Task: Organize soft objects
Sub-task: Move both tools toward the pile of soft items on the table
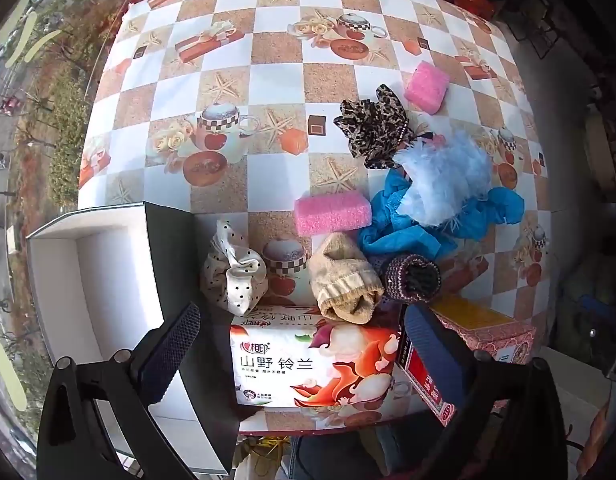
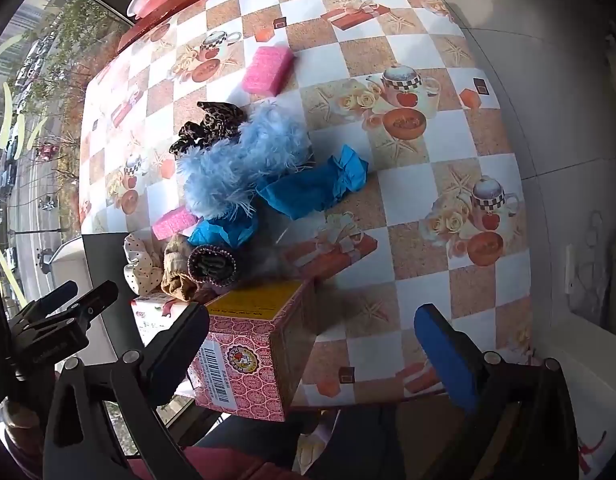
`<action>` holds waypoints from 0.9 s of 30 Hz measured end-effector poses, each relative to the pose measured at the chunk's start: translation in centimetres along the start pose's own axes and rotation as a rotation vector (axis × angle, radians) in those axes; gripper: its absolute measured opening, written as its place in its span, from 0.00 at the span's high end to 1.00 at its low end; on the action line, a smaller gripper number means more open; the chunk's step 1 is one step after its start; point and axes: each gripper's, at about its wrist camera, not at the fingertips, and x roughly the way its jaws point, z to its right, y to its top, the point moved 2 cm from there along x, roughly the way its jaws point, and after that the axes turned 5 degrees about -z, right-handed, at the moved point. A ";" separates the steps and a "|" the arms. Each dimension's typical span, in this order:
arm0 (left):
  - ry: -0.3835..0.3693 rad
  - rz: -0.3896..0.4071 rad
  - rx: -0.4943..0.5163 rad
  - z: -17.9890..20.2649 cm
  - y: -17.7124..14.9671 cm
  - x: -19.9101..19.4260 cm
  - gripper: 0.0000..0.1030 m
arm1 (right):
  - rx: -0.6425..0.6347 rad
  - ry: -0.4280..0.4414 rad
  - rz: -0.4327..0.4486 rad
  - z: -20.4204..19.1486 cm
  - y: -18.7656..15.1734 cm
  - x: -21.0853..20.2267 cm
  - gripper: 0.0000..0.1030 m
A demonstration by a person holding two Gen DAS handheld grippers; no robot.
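Hovering over the near edge of the table [image 1: 275, 80], the left gripper [image 1: 303, 344] and right gripper [image 2: 308, 344] are both standing wide open and gripping nothing, so the sorting is seemingly just beginning. The white box [image 1: 87, 280] (lying open at the left) is probably the destination.

Counting the soft things heaped mid-table:
- two pink sponges [image 1: 332, 213]
- one dotted scrunchie [image 1: 233, 270]
- one beige sock [image 1: 344, 280]
- one leopard scrunchie [image 1: 374, 126]
- one fluffy blue piece [image 1: 444, 178]
- blue cloth [image 1: 404, 228]

Next, the left gripper is likely needing to close on the dotted scrunchie, nearest the box.
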 end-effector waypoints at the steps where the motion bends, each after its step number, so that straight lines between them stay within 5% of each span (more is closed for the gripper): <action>1: 0.001 -0.003 0.001 0.1 0.1 0.1 0.00 | 0.001 -0.001 -0.003 0.0 0.1 0.1 0.00; 27: 0.020 -0.032 -0.006 -0.1 1.3 1.6 0.00 | -0.005 -0.018 -0.021 -0.3 1.1 1.0 0.00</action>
